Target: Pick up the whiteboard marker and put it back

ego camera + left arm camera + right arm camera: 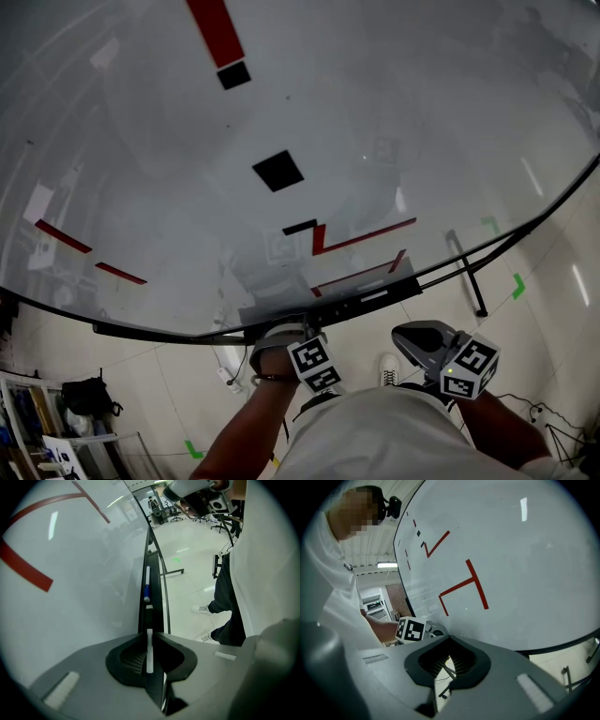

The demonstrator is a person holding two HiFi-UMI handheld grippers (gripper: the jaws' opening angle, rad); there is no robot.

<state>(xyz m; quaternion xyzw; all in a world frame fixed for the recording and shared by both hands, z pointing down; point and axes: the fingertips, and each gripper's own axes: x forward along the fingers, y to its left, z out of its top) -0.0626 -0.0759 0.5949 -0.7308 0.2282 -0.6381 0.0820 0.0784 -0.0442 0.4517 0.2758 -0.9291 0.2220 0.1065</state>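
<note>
Whiteboard tray ahead: the marker lies straight out from your left fingers.
Your left gripper sits on the tray line, its fingers pressed almost together. Only a thin pale slit shows between them, and nothing I can make out is gripped. The marker lies in the tray beyond those fingertips, apart from them, its long axis in line with the fingers and its blue end nearer them. Your right gripper is held clear of the tray, fingers closed and empty. The left is nearer, and you'd likely need to spread it first.
</note>
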